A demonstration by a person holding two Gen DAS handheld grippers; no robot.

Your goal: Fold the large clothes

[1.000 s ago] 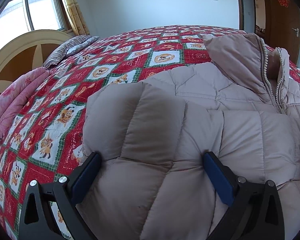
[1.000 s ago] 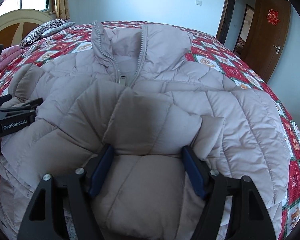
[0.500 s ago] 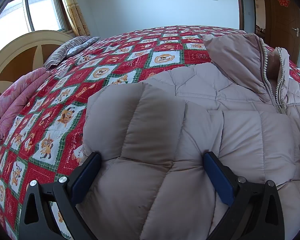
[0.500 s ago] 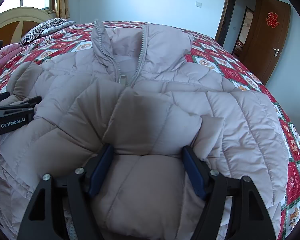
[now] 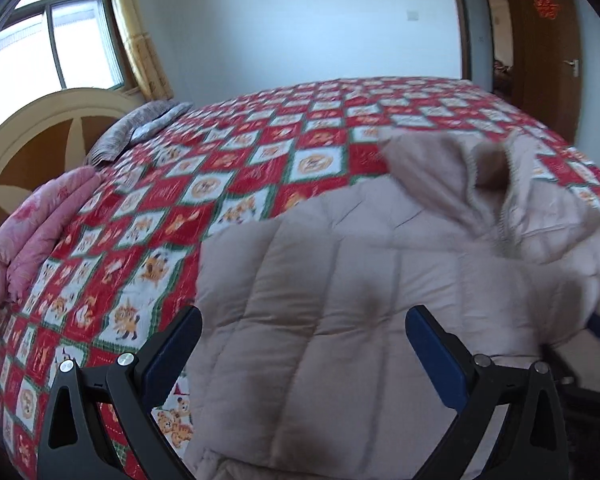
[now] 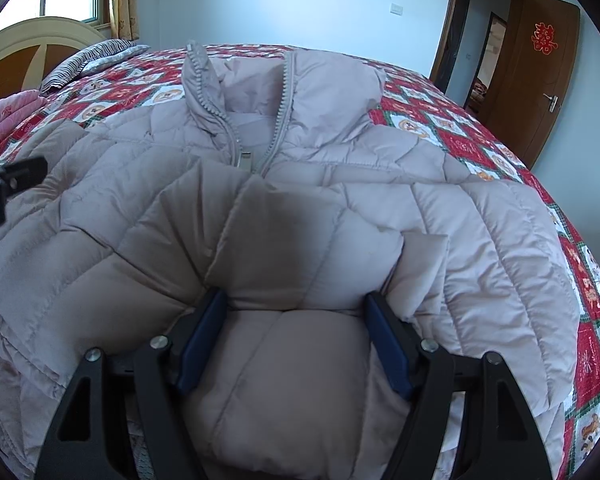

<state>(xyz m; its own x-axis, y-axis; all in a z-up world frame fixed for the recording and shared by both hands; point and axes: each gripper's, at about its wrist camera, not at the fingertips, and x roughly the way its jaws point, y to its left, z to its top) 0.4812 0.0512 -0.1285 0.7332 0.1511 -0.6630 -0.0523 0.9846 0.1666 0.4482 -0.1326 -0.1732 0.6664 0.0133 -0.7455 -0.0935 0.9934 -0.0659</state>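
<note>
A pale pink quilted puffer jacket (image 6: 380, 184) lies front up on the bed, its collar (image 6: 260, 80) unzipped at the far end. My right gripper (image 6: 296, 332) is shut on a folded, bulging sleeve (image 6: 300, 248) near the jacket's lower middle. My left gripper (image 5: 300, 352) is closed on the thick left side of the jacket (image 5: 320, 280), which hangs lifted off the quilt between its blue pads. In the right wrist view the left gripper's black body (image 6: 8, 184) shows at the left edge. The jacket's collar (image 5: 480, 168) looks blurred.
The bed carries a red and white patchwork quilt (image 5: 220, 184). A pink folded blanket (image 5: 36, 232) and a striped pillow (image 5: 140, 128) lie by the cream headboard (image 5: 40, 132). A brown door (image 6: 540, 72) stands open at the right.
My left gripper has risen with the jacket's left side in it, so the quilt now sits lower in its view. The right gripper and the sleeve have stayed put.
</note>
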